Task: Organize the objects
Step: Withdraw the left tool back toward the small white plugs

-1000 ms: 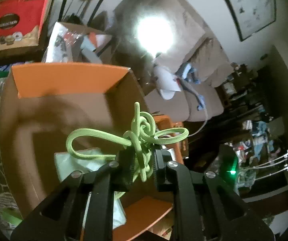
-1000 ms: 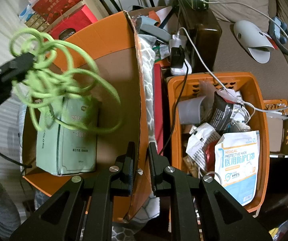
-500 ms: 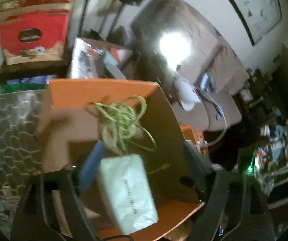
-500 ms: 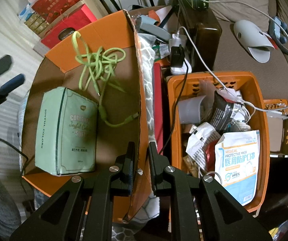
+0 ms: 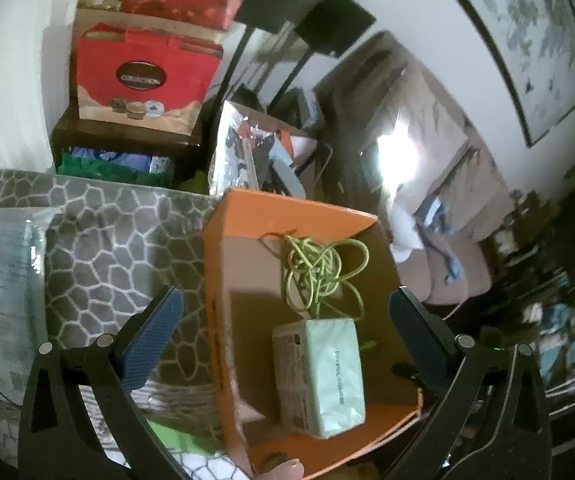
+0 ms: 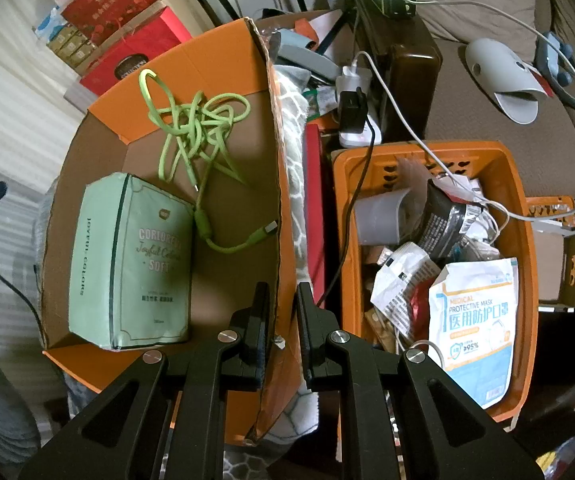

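Left wrist view. The left gripper (image 5: 285, 312) has its fingers spread wide apart and holds nothing. One blue-padded finger (image 5: 149, 340) sits at 8 o'clock over a grey patterned blanket (image 5: 107, 240); the other is at 4 o'clock past the far wall of the cardboard box (image 5: 247, 220). The box is orange outside and brown inside, and lies open between the two fingers. Inside it, a tangled green cable (image 5: 319, 270) rests on the floor toward the 12 o'clock end. A pale green tissue pack (image 5: 321, 372) lies just below it toward 6 o'clock. Whether cable and pack touch cannot be determined from this view. A red box (image 5: 143, 80) stands at 11 o'clock, and a sofa (image 5: 439, 184) runs along 2 o'clock.

Right wrist view. The right gripper (image 6: 283, 332) has its fingers nearly together, one on each side of the box's right wall (image 6: 277, 200). Actual contact with the wall cannot be confirmed. The green cable (image 6: 191, 128) lies at the 12 o'clock end of the box floor, its plug end trailing just beside the tissue pack (image 6: 131, 264) at 9 o'clock. An orange basket (image 6: 523, 240) at 3 o'clock holds mixed packets, including a mask packet (image 6: 473, 320).
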Demonstrator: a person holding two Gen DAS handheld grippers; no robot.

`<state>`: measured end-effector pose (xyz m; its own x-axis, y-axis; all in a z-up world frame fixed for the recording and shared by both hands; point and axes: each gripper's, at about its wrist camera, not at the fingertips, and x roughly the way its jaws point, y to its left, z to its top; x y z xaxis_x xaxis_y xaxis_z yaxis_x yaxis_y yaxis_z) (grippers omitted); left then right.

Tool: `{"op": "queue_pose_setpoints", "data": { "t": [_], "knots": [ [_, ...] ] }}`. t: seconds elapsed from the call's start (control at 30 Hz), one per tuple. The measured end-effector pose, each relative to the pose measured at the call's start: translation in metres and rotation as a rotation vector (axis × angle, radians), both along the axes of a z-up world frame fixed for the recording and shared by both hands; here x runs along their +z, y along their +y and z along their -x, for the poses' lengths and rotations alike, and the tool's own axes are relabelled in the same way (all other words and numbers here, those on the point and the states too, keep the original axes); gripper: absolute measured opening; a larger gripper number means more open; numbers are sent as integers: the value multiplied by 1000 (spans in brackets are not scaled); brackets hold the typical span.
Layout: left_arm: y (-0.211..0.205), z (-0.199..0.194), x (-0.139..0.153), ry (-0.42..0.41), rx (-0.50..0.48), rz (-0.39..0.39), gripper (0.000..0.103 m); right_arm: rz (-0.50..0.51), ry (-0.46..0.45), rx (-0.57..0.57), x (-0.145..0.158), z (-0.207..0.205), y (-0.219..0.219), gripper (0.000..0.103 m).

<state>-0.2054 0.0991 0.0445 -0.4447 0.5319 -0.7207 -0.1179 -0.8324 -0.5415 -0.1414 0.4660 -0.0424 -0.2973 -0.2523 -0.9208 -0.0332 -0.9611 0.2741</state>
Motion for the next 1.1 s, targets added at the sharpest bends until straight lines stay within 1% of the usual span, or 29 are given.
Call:
{"op": "queue_pose_setpoints", "data": {
  "t": [0.1,0.17,0.2,0.27,0.4,0.53,0.7,0.8,0.93,1.03,1.1],
  "knots": [
    [-32,-6,14,16,45,-48,103,-1,-2,0,-2,-1,0,13],
    [-57,-10,27,39,77,-64,103,0,-5,-2,-2,0,1,13],
    [-67,-12,34,52,86,-59,103,1,-6,-3,-1,0,1,13],
    [-92,-20,51,103,117,-16,103,1,-6,-5,-1,0,1,13],
    [-143,-43,75,188,185,93,103,1,-5,-4,-1,1,2,13],
    [-198,-66,81,217,274,170,103,3,-5,-4,0,1,2,13],
    [-252,-87,72,198,354,235,103,-1,-5,-3,0,1,2,13],
    [-272,-95,63,201,392,306,103,-2,-4,-5,1,1,2,13],
    [-280,-99,37,159,338,370,103,-1,-5,-7,1,1,2,12],
    [-268,-100,14,125,299,399,103,-3,-6,-10,2,0,1,12],
    [-255,-100,-2,101,266,403,103,-5,-7,-11,2,0,0,12]
  ]
}}
